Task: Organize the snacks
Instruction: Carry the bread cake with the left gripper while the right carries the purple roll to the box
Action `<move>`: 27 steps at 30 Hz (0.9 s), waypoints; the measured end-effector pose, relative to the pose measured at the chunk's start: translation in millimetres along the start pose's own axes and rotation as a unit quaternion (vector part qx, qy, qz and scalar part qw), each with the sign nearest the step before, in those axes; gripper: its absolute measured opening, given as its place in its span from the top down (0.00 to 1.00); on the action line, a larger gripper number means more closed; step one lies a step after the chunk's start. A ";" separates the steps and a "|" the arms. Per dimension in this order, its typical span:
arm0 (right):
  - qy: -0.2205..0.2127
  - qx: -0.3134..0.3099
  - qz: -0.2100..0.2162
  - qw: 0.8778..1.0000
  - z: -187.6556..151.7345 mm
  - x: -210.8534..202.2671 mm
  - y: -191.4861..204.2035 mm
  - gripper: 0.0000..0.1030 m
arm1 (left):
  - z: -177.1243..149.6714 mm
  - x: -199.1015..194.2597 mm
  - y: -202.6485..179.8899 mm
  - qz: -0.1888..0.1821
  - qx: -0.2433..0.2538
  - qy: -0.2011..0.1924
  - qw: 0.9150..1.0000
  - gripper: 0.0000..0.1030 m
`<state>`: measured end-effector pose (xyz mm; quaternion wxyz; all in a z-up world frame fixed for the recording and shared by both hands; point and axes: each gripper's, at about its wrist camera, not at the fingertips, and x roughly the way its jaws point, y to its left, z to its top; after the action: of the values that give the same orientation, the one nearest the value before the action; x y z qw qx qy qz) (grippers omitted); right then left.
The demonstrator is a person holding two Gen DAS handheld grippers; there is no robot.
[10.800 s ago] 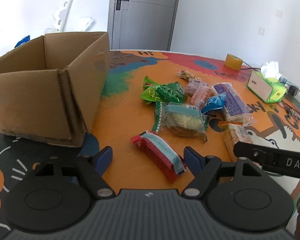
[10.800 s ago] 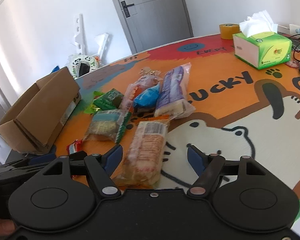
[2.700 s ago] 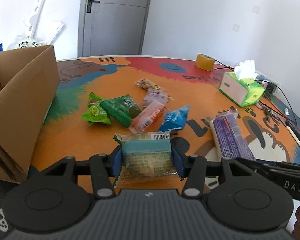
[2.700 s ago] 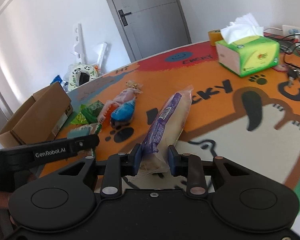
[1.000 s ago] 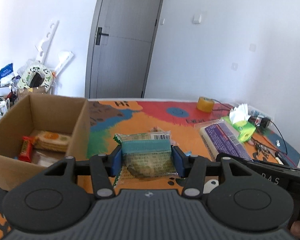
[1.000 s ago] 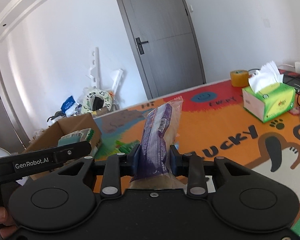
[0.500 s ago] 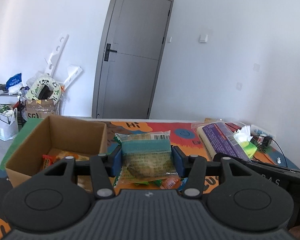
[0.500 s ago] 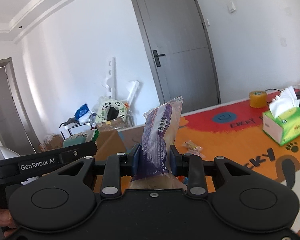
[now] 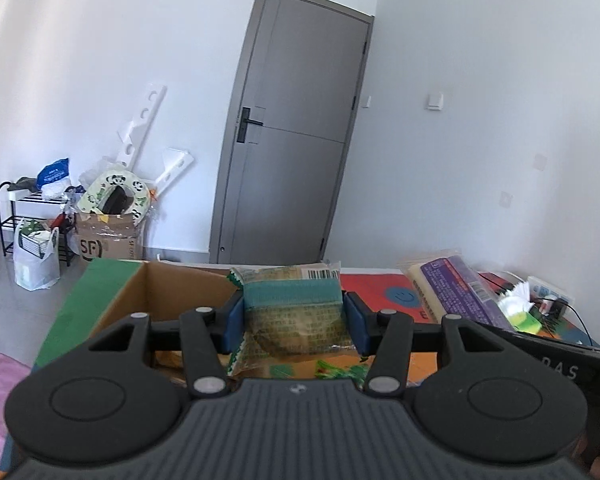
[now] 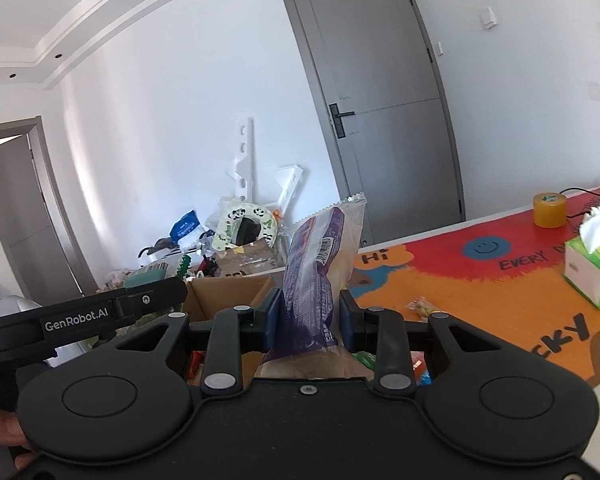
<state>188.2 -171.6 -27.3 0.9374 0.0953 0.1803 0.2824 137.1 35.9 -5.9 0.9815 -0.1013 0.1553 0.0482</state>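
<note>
1. The open brown cardboard box (image 9: 156, 292) stands at the left end of the colourful printed desk (image 9: 384, 288), at about nine o'clock from the left gripper in the left wrist view; what lies inside it is mostly hidden by the gripper body.
2. The left gripper (image 9: 294, 322) is clamped on a clear-wrapped bread snack with a teal band (image 9: 294, 308), blue pads pressing both its sides, held in the air just right of the box's near corner.
3. The right gripper (image 10: 309, 320) is clamped on a long purple-and-clear wrapped bread packet (image 10: 320, 264), which stands nearly upright between the pads, its crimped top at twelve o'clock.
4. Beyond that packet, at ten o'clock, the box's open top shows.
5. At two to three o'clock sit a yellow tape roll (image 10: 549, 209) and a green tissue box (image 10: 594, 264), near each other on the desk.
</note>
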 end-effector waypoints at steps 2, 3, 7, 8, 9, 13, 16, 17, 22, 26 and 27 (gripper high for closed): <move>0.001 -0.002 0.003 1.000 1.3 5.3 3.2 0.70 | 2.2 2.0 5.3 0.005 -0.002 -0.002 1.000 0.50; 0.001 -0.003 0.004 1.000 1.6 7.0 5.0 0.70 | 3.3 3.3 7.7 0.006 -0.003 -0.002 1.000 0.50; 0.005 -0.008 0.012 1.000 2.2 16.8 11.5 0.70 | 6.3 8.5 18.2 0.015 -0.007 -0.004 1.000 0.50; 0.007 -0.009 0.014 1.000 2.2 19.5 12.7 0.70 | 6.6 10.0 20.7 0.017 -0.009 -0.003 1.000 0.50; 0.008 -0.009 0.016 1.000 1.9 21.6 13.3 0.70 | 7.0 11.8 23.7 0.019 -0.011 -0.002 1.000 0.50; 0.014 -0.013 0.028 0.999 1.7 32.8 22.8 0.70 | 9.9 17.4 36.3 0.028 -0.018 -0.001 0.999 0.50; 0.018 -0.017 0.038 0.999 2.7 42.9 29.0 0.70 | 12.4 22.9 44.6 0.036 -0.020 0.001 0.999 0.50; 0.019 -0.018 0.041 0.999 2.9 46.0 31.4 0.70 | 13.3 25.4 47.2 0.038 -0.020 0.002 0.999 0.50; 0.028 -0.017 0.053 0.998 4.5 62.5 41.1 0.70 | 14.8 37.4 60.5 0.050 -0.022 0.011 0.998 0.50; 0.035 -0.020 0.061 0.997 4.7 73.0 49.0 0.70 | 11.6 47.8 71.5 0.054 -0.031 0.032 0.998 0.49; 0.038 -0.020 0.063 0.997 4.3 75.9 51.4 0.70 | 10.7 49.8 74.7 0.058 -0.036 0.039 0.997 0.48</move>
<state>223.2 -86.9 -30.5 0.9119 0.0773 0.2036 0.3478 178.0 114.1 -25.3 0.9660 -0.1289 0.1970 0.1068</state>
